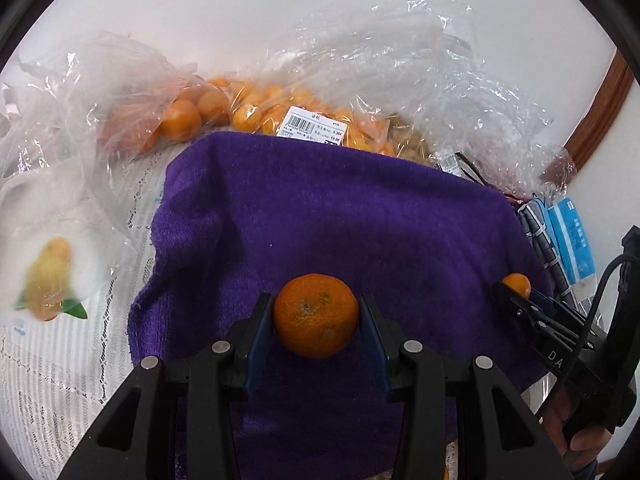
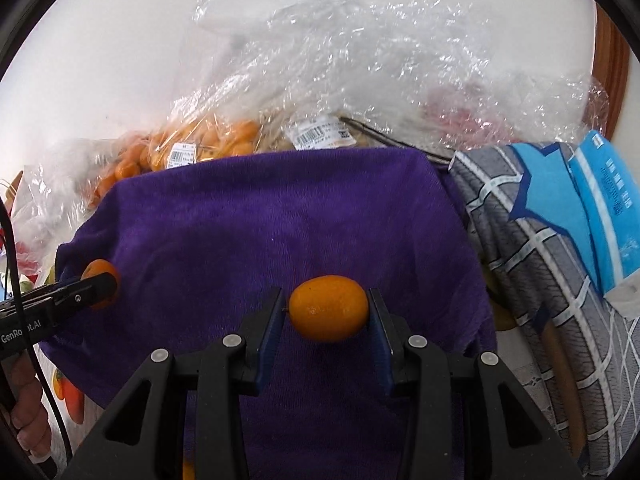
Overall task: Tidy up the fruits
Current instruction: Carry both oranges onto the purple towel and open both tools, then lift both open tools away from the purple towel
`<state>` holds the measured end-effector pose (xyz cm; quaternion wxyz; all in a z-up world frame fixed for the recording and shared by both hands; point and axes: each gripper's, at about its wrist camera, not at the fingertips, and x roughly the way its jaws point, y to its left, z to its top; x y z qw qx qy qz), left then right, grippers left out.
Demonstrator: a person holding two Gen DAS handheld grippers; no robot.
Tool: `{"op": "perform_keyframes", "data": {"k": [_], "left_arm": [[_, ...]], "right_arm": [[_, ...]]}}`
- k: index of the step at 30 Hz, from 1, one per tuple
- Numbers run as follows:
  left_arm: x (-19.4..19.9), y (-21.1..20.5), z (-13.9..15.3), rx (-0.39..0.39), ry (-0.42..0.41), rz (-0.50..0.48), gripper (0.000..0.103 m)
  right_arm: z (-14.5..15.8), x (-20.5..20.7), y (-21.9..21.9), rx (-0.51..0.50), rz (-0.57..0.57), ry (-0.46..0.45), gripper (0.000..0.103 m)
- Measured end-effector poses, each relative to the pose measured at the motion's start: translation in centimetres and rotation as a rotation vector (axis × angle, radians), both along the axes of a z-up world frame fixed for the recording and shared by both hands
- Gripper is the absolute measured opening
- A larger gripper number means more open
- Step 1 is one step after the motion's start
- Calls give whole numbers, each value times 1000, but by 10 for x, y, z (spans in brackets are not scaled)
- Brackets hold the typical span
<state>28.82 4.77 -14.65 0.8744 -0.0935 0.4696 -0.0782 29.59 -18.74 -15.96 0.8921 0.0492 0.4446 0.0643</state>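
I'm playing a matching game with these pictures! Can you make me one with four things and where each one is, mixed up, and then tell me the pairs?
Things:
1. round mandarin
2. oval kumquat
3. purple towel
4. blue tissue pack

Places:
A. spread under both grippers
B. gripped in the left gripper
C. lying on the grey checked cloth
D. gripped in the right gripper

Pairs: 1-B, 2-D, 3-A, 4-C
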Motion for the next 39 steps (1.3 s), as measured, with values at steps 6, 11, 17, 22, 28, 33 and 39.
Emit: {"op": "perform_keyframes", "data": {"k": [6,11,17,22,28,33,39], "left_arm": [[0,-4,3,5,15,-12,47],[-16,-5,23,44,-34,5,57],[-54,-5,54,97,-92,29,57],[-102,-3,78,216,-203,50,57],[-148,12,95,184,-233,77,57],[-178,21,92,139,-226,80,57],[-200,33,82,83,-181,117,57]], "right_arm": [[0,0,0,-10,2,13,41],[19,-16,-7,-5,-32,-12,50],[57,-59,-8,-27,-48,-122,55],[79,-104,-2,-127,-42,-196,57],[90,-150,-5,-90,-40,-172,58],[87,-181,-6,-54,-34,-159,58],[67,-202,-6,-9,-28,-98,57]]}}
